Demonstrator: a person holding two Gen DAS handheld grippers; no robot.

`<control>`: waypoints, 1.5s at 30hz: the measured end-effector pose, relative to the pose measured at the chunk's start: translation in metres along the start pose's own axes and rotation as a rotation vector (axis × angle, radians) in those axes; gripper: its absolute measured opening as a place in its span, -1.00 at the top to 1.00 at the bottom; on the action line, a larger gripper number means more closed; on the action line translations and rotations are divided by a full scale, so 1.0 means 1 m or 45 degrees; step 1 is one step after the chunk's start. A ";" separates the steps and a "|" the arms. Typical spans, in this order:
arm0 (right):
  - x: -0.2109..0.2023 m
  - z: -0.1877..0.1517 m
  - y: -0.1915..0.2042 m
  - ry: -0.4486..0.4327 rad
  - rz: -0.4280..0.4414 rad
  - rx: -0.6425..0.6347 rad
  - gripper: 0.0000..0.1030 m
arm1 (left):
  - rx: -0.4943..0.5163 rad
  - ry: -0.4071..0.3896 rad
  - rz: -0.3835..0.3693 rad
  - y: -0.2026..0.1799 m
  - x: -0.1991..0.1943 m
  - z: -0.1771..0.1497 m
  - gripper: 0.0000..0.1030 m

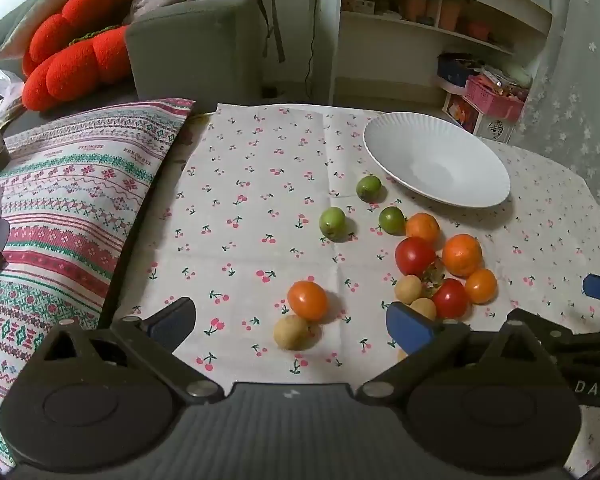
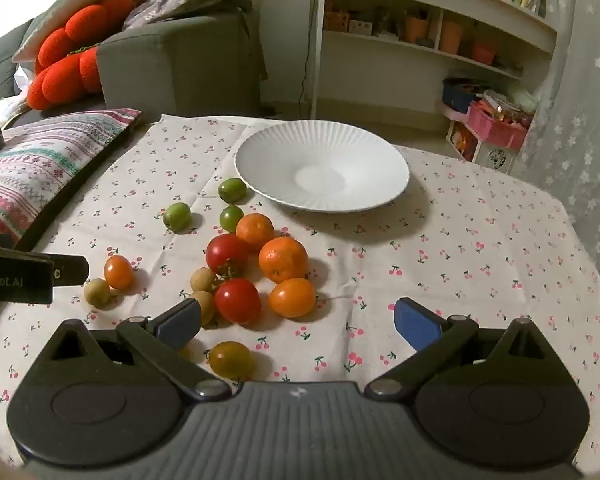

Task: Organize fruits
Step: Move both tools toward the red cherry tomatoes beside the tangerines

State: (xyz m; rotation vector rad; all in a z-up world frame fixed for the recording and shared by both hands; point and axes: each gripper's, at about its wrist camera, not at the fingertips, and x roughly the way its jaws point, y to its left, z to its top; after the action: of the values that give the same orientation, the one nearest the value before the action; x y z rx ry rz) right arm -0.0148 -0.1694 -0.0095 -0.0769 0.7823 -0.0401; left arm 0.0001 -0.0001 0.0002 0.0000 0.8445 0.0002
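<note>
Both grippers hang above the cherry-print tablecloth [image 2: 480, 248] with their jaws spread wide and nothing between the pads. Left gripper [image 1: 290, 322] hovers over the near left part of the spread; between its blue-padded fingers, down on the cloth, lie an orange tomato [image 1: 307, 300] and a small tan fruit [image 1: 293, 333] touching it on the near side. Neither is gripped.

Going left to right in the right wrist view: a striped patterned cushion [image 2: 40, 168] lies along the table's left edge, with a grey sofa [image 2: 180, 64] and a red plush cushion [image 2: 68, 64] behind it. Next come three small green fruits [image 2: 177, 216], loosely spaced and just near the plate's left rim. Right of and nearer than them sits the main cluster, packed close: two tangerines [image 2: 283, 259], two red tomatoes [image 2: 227, 254], another orange tomato [image 2: 292, 297] and two more tan fruits [image 2: 203, 280]. A dull yellow-green tomato [image 2: 231, 359] lies alone nearest the camera.

Right gripper [image 2: 298, 322] hovers over the near side of that cluster, its left pad just beside a tan fruit, its right pad over bare cloth.

A white ribbed plate [image 2: 360, 148] stands at the far middle of the table, with no fruit on it. Farther right, white shelves [image 2: 420, 48] and a pink basket [image 2: 496, 124] stand against the wall.
</note>
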 end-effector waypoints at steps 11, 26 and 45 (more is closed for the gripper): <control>0.007 0.004 -0.013 0.032 0.070 0.078 -0.99 | -0.003 0.000 -0.005 0.006 0.001 0.000 -0.85; 0.019 0.008 -0.035 0.081 0.194 0.238 -0.85 | 0.002 0.043 -0.042 0.004 0.009 0.008 -0.85; 0.043 0.015 -0.012 0.120 0.357 -0.130 -0.28 | -0.005 0.181 -0.213 -0.036 0.071 0.044 -0.66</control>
State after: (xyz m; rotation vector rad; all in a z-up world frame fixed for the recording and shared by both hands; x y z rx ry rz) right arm 0.0264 -0.1833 -0.0283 -0.0615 0.8829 0.2639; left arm 0.0807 -0.0360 -0.0239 -0.0749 0.9849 -0.1572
